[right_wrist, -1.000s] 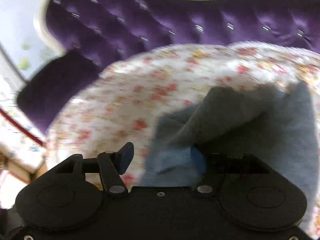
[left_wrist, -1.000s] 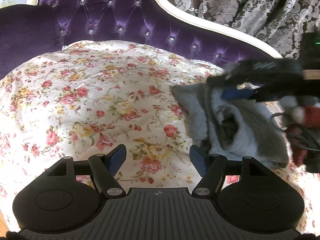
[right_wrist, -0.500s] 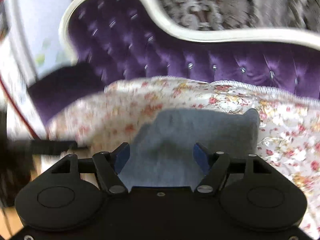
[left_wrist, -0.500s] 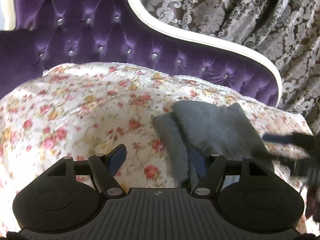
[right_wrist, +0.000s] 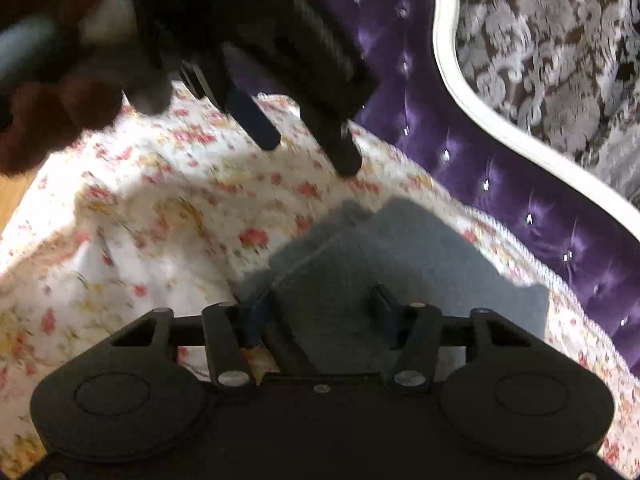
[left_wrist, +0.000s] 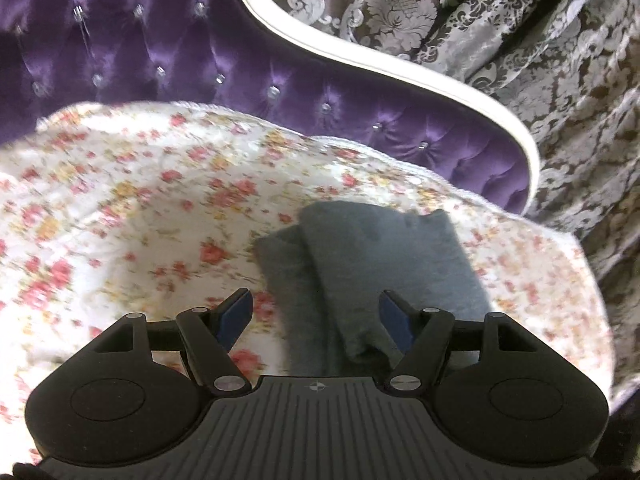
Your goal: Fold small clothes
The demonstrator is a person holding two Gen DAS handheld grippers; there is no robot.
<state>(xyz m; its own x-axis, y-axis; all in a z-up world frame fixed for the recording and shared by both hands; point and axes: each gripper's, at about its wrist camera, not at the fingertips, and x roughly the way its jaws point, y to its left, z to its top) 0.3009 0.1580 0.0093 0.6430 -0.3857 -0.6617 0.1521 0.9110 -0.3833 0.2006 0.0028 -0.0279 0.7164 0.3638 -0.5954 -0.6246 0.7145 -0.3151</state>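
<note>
A small grey cloth [left_wrist: 380, 248] lies folded flat on the floral cover [left_wrist: 140, 208], one layer lapped over another. My left gripper [left_wrist: 316, 304] hovers open over the cloth's near left edge, nothing pinched between its blue pads. In the right wrist view the same cloth [right_wrist: 420, 256] fills the lower middle. My right gripper [right_wrist: 320, 298] sits low over its near part, jaws closing with a dark fold of the cloth between them. The left gripper [right_wrist: 308, 152] shows at the top of that view, above the floral cover [right_wrist: 160, 220].
A tufted purple sofa back [left_wrist: 160, 48] with a white rim curves behind the cover, and a patterned curtain [left_wrist: 480, 20] hangs beyond it. A fuzzy dark red sleeve [right_wrist: 48, 128] holds the left gripper. The cover's edge drops off at the left.
The cloth went from a raised bundle to lying folded flat. The right gripper left the left wrist view, rolled, came in low over the cloth and narrowed its jaws. The left view swung right.
</note>
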